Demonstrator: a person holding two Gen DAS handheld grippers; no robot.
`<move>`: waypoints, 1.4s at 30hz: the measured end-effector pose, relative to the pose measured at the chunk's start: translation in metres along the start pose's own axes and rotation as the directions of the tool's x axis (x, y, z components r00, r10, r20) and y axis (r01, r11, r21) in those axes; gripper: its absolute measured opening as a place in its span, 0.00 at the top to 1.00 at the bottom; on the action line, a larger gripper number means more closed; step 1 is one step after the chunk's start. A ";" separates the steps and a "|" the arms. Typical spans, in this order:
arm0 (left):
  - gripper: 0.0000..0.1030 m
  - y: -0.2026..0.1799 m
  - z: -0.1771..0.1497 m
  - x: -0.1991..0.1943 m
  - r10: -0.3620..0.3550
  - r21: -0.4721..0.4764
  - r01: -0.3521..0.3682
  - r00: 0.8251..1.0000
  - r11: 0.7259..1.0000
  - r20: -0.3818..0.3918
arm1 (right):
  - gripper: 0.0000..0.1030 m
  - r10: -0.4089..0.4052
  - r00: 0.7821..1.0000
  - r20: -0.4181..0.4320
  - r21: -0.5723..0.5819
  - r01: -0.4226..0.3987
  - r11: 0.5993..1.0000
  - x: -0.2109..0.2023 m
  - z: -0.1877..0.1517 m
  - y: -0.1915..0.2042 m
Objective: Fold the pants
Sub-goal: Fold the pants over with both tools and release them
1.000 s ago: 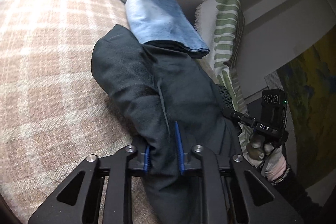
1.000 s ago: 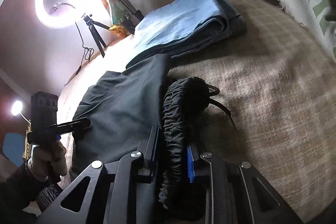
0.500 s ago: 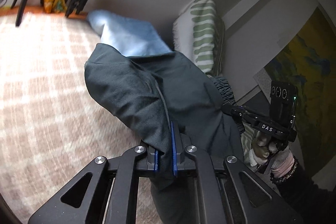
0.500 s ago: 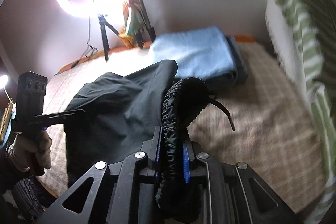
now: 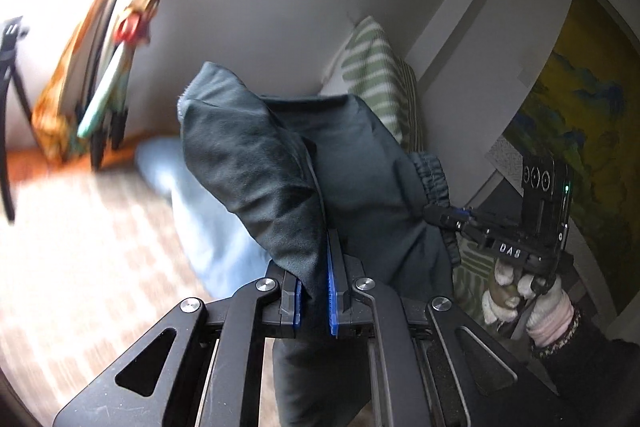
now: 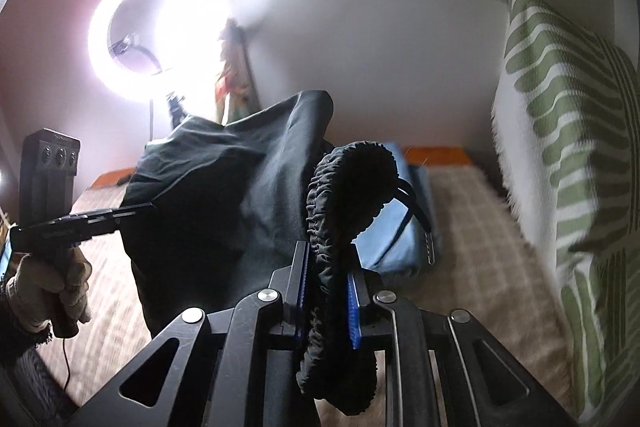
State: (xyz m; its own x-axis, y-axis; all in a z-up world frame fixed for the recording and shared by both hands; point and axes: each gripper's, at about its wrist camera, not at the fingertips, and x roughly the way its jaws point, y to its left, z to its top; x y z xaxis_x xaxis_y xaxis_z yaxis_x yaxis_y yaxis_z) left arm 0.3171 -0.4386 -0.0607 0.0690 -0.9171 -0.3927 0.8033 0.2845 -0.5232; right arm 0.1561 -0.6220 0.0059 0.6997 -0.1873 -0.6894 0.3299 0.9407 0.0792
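Pants: the dark pants (image 5: 280, 163) are up in the air, bunched and draped, hanging between both grippers above the checked blanket (image 6: 472, 227).
Waistband: the gathered elastic waistband (image 6: 344, 195) loops over the right side, its drawstring (image 6: 416, 215) dangling loose.
Left gripper: the left gripper (image 5: 314, 301) is pinched narrow on a fold of the fabric.
Right gripper: the right gripper (image 6: 326, 303) is clamped on the bunched waistband.
Risk: thin cloth could slide out of the left pinch, I reckon, if the two pull apart hard; the drawstring might snag; the pants could drop crooked onto the folded blue cloth (image 6: 392, 247).
Pose: both grippers are tilted upward, level with each other, gloved hands gripping the handles.
Around: striped pillow (image 6: 560, 107) on the right, ring light (image 6: 160, 31) glaring behind.
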 end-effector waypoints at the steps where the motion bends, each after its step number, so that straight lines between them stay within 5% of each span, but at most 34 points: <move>1: 0.93 0.002 0.007 0.004 0.002 0.002 -0.002 1.000 1.000 0.005 | 0.86 -0.002 1.000 0.005 0.010 0.002 1.000 0.006 0.009 -0.005; 11: 0.93 0.035 0.061 0.050 0.041 -0.004 -0.041 0.999 0.999 0.021 | 0.86 -0.041 0.999 0.000 0.042 0.041 0.998 0.065 0.059 -0.035; 24: 0.93 0.078 0.057 0.092 0.134 -0.034 -0.134 0.991 0.990 -0.017 | 0.89 -0.109 0.990 -0.089 -0.001 0.109 0.994 0.136 0.061 -0.054; 31: 0.89 0.094 0.054 0.107 0.250 0.003 -0.250 0.967 0.968 -0.050 | 0.90 -0.158 0.978 -0.139 -0.019 0.157 0.987 0.159 0.051 -0.067; 40: 0.49 0.091 0.048 0.092 0.306 0.058 -0.303 0.950 0.951 -0.058 | 0.61 -0.207 0.970 -0.131 -0.003 0.208 0.978 0.156 0.051 -0.067; 42: 0.48 0.087 0.046 0.086 0.309 0.070 -0.305 0.950 0.950 -0.053 | 0.47 -0.220 0.968 -0.120 -0.007 0.221 0.975 0.151 0.051 -0.063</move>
State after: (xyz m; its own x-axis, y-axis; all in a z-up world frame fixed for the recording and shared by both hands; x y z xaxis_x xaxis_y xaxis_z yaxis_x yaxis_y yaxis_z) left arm 0.4198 -0.5055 -0.1052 0.2822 -0.7680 -0.5749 0.7835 0.5303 -0.3238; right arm 0.2731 -0.7240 -0.0667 0.5285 -0.3541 -0.7715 0.4718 0.8781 -0.0798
